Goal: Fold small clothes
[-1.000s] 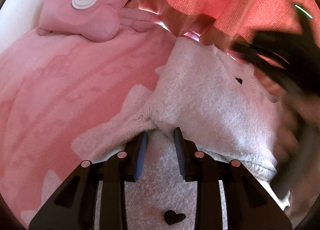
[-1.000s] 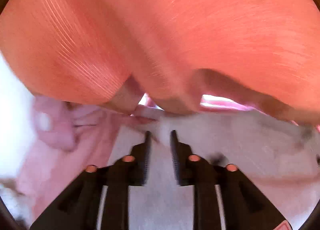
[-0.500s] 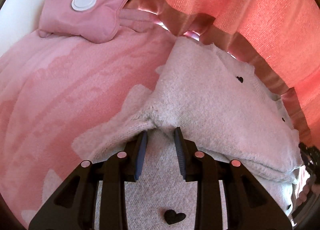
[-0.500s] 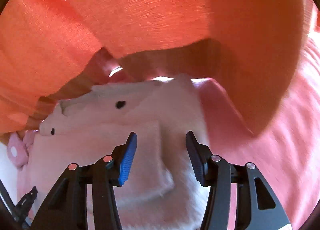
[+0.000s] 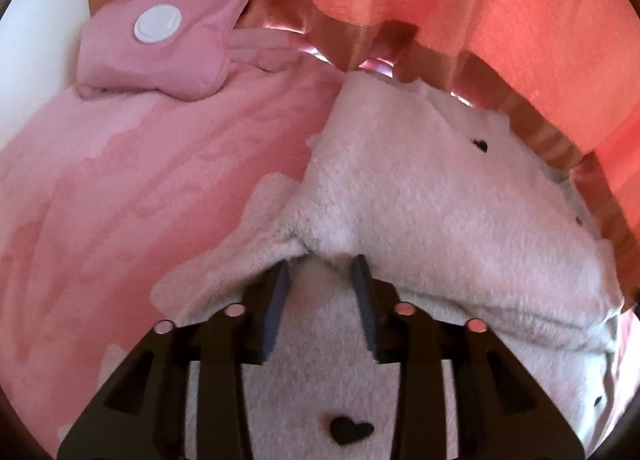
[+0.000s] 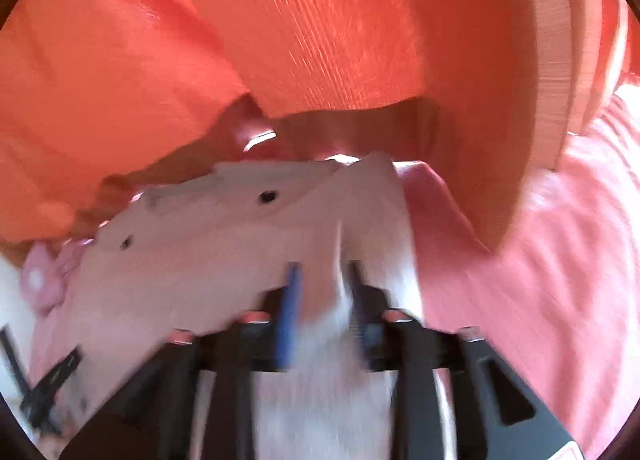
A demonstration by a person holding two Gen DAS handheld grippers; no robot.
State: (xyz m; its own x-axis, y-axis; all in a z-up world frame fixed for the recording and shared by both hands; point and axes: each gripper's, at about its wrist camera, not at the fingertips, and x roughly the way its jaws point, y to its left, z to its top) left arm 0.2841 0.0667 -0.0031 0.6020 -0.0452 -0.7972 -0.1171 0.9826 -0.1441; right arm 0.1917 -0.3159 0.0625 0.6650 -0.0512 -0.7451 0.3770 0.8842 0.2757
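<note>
- Where the fuzzy white sweater (image 5: 420,196) lies spread on the pink blanket (image 5: 132,196), its far edge reaches close to the orange curtain (image 5: 520,20) that hangs behind it.
- The left tool (image 5: 320,268) points down at a fold of the sweater; its jaws have just been opening, a ridge of knit sits between the pads, and they stand a little apart from it rather than pressing.
- A black heart (image 5: 350,430) on the sweater shows low in the left wrist view, between the tool's arms (smaller dark marks dot the cloth farther off).
- The right tool (image 6: 324,272) is over the sweater's other side; its jaws have also just been opening, with a raised crease of white cloth between them. That view is blurred, so I cannot tell whether the pads touch the crease.
- A pink pouch (image 5: 160,48) with a white round disc (image 5: 157,25) rests at the blanket's far left edge, well apart from the sweater.
- The left tool's black frame shows at the lower left of the right wrist view.
</note>
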